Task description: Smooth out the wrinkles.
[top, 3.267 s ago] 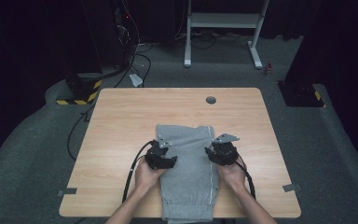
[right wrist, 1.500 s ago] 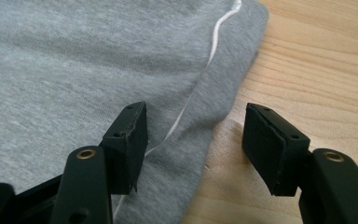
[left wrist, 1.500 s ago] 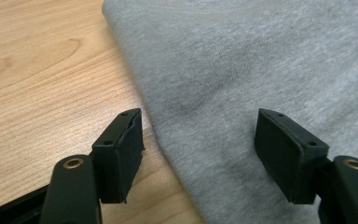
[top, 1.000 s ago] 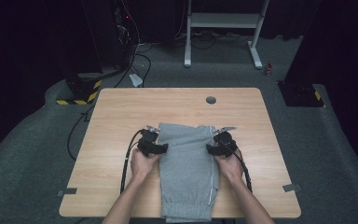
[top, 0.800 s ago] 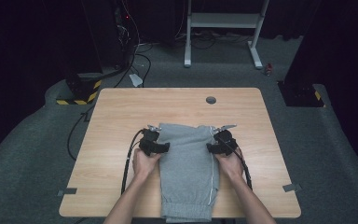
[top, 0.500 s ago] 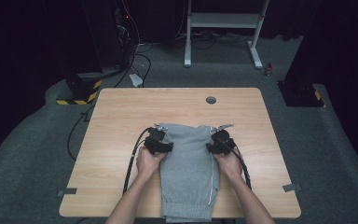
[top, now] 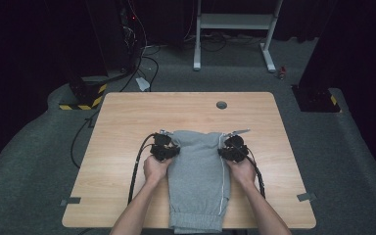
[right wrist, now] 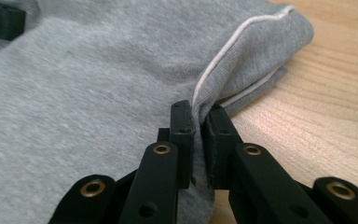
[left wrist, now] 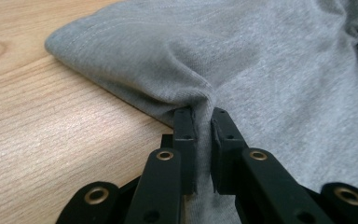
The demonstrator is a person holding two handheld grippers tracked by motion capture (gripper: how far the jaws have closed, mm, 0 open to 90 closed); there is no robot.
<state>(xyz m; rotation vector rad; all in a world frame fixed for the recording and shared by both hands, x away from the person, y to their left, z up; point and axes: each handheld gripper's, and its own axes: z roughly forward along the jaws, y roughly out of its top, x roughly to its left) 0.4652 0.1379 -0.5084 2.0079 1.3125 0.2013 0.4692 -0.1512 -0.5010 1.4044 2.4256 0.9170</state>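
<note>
Grey sweatpants (top: 198, 181) lie folded lengthwise on the wooden table (top: 127, 117), the cuffs hanging over the near edge. A white stripe runs down their right side. My left gripper (top: 169, 150) is at the cloth's left edge near the far end, and its jaws have just been closing: in the left gripper view my left gripper (left wrist: 203, 114) is shut on a pinched fold of the sweatpants (left wrist: 242, 56). My right gripper (top: 226, 151) has also just been closing on the right edge. There my right gripper (right wrist: 198, 111) pinches the sweatpants (right wrist: 98, 84) beside the white stripe (right wrist: 223, 56).
A round cable hole (top: 221, 105) sits in the table's far side. Black cables (top: 136, 171) trail from both grippers toward the near edge. Beyond the table stand a white frame (top: 235, 22), a yellow-and-black striped base (top: 81, 100) and dark equipment on grey carpet.
Both grippers moved inward from beside the cloth onto its left and right edges, and their jaws closed on the fabric. The top edge has bunched slightly.
</note>
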